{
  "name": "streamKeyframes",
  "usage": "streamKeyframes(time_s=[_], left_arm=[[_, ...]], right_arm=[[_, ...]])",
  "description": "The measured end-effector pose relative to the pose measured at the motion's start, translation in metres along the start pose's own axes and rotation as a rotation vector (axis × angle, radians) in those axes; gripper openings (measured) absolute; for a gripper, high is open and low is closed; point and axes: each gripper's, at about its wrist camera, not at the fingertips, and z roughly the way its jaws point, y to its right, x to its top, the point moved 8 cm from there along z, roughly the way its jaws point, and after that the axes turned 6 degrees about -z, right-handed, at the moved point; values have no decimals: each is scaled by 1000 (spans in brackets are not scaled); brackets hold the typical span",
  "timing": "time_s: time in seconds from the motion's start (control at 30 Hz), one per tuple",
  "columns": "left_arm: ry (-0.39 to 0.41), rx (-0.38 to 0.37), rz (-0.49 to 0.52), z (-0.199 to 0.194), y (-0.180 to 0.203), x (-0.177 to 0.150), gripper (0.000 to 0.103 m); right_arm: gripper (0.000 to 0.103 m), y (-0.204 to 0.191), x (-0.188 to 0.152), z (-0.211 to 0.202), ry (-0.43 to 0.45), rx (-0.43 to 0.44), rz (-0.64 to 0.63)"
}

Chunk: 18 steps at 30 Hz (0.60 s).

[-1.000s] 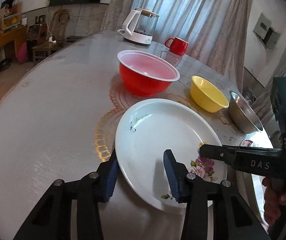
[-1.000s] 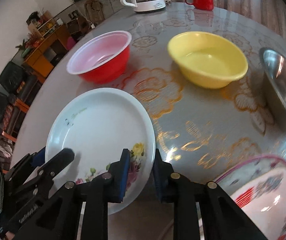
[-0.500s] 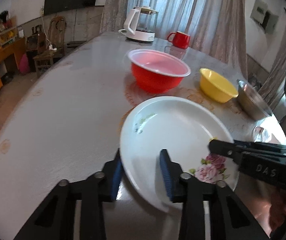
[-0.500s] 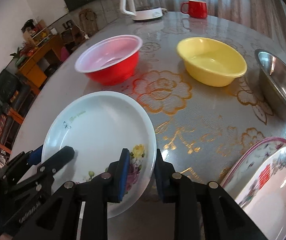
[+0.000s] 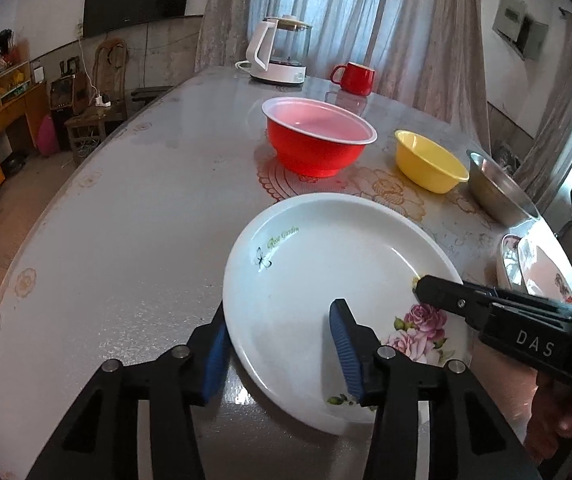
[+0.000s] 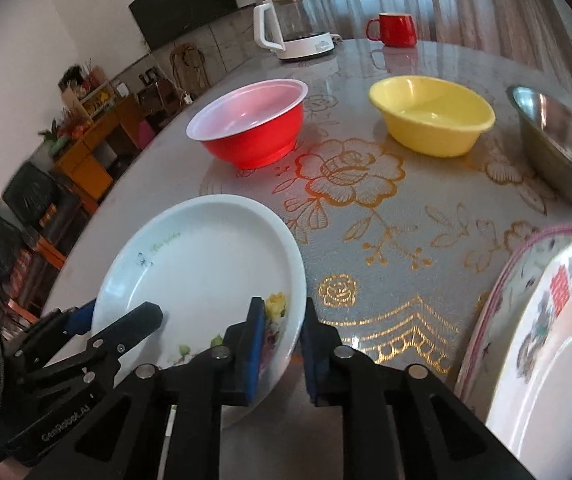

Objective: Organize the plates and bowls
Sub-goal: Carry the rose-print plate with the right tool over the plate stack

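A white plate with a rose print [image 5: 338,276] is held off the table, tilted, by both grippers. My left gripper [image 5: 281,350] straddles its near-left rim with a wide gap between the blue pads. My right gripper [image 6: 279,340] is shut on the plate's [image 6: 201,268] near-right rim. A red bowl [image 5: 318,140], a yellow bowl [image 5: 430,160] and a steel bowl [image 5: 494,192] stand on the table beyond. A stack of patterned plates [image 6: 538,320] lies at the right.
A white kettle [image 5: 279,52] and a red mug [image 5: 354,78] stand at the table's [image 5: 125,220] far end. The table edge curves round at the left, with a chair and orange cabinets on the floor beyond.
The plate has risen off the table with both grippers and the views now look from higher. The right gripper stays clamped on its rim.
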Motion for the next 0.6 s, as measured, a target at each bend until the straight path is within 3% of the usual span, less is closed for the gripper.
streamKeyframes(time_s=[0.23,0.6], left_arm=[[5,58,55,-4,3,-7,47],[8,-13,-27,-12,0,-16,48]], right_arm=[[14,1,-2,0,16,25,7],[14,1,0,-7,61,86,4]])
